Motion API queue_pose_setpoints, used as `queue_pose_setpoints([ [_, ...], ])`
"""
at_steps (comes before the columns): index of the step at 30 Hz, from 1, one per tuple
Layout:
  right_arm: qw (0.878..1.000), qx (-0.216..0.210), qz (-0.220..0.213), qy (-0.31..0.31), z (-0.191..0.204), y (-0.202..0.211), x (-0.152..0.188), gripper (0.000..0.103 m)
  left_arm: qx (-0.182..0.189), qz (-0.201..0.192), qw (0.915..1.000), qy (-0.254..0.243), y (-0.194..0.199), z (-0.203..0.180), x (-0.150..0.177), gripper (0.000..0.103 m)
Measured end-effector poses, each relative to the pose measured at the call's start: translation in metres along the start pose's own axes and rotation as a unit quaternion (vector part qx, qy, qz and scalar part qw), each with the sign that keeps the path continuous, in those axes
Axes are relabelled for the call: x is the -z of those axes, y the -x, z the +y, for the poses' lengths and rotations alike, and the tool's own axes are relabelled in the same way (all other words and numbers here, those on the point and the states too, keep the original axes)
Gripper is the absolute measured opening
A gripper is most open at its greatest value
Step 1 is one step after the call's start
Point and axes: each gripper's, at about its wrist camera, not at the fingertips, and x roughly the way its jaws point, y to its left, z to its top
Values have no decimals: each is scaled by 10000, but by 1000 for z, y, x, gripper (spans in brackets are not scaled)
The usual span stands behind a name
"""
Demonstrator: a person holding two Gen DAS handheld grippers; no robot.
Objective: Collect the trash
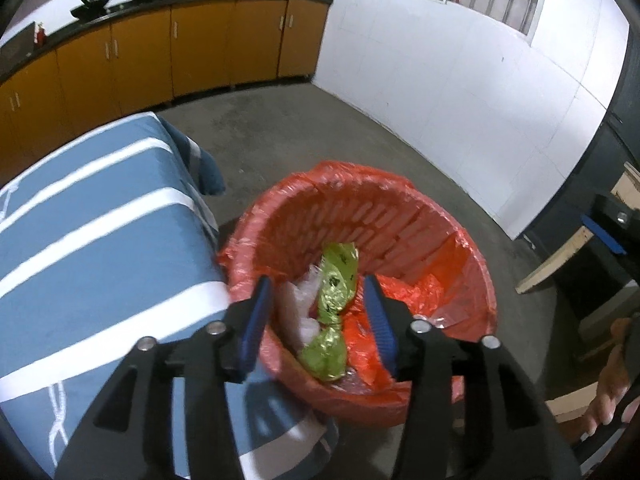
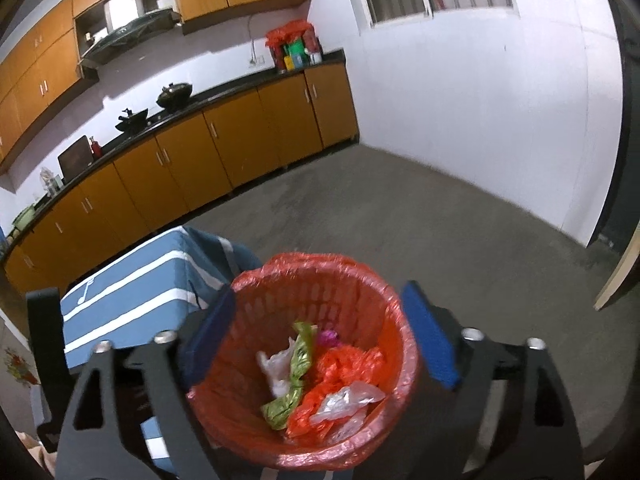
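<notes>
A red basket bin [image 1: 360, 178] [image 2: 304, 259] lined with a red bag stands on the floor beside a table. Inside it lie a crumpled green wrapper [image 1: 334, 300] [image 2: 298, 364], white plastic [image 1: 298, 304] [image 2: 276, 368], clear plastic [image 2: 348, 398] and a small purple wrapper [image 2: 329, 336]. My left gripper [image 1: 318, 314] hovers over the bin's near left rim, open, with the green wrapper lying loose below its blue pads. My right gripper [image 2: 322, 338] is above the bin too, its jaws spread wide and nothing between them. A hand [image 1: 612, 380] shows at the right edge of the left wrist view.
The table under a blue cloth with white stripes [image 1: 100, 240] [image 2: 140, 280] touches the bin's left side. Orange cabinets [image 1: 200, 52] [image 2: 240, 144] with a dark counter and woks line the far wall. A wooden board [image 1: 560, 256] leans at the right. Grey concrete floor [image 2: 440, 220] lies beyond.
</notes>
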Motion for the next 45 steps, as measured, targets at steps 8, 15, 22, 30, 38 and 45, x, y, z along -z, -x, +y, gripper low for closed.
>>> queue_pose_setpoints([
  [8, 9927, 946, -533, 533, 24, 29, 6, 101, -436, -645, 9970, 23, 53, 19, 9, 81],
  [15, 9930, 887, -659, 422, 34, 48, 27, 101, -1064, -1321, 9853, 207, 112, 46, 26, 99],
  [22, 9935, 739, -614, 610, 54, 61, 45, 101, -1550, -1733, 9721, 318, 158, 65, 53, 99],
  [30, 9939, 567, -566, 759, 74, 72, 64, 101, -2025, -2050, 9570, 337, 194, 72, 84, 99],
  [38, 9922, 385, -597, 1025, 97, 89, 85, 101, -2272, -2183, 9481, 431, 220, 78, 116, 99],
  [45, 9918, 184, -585, 1121, 109, 103, 98, 101, -2454, -2228, 9418, 555, 238, 80, 140, 99],
])
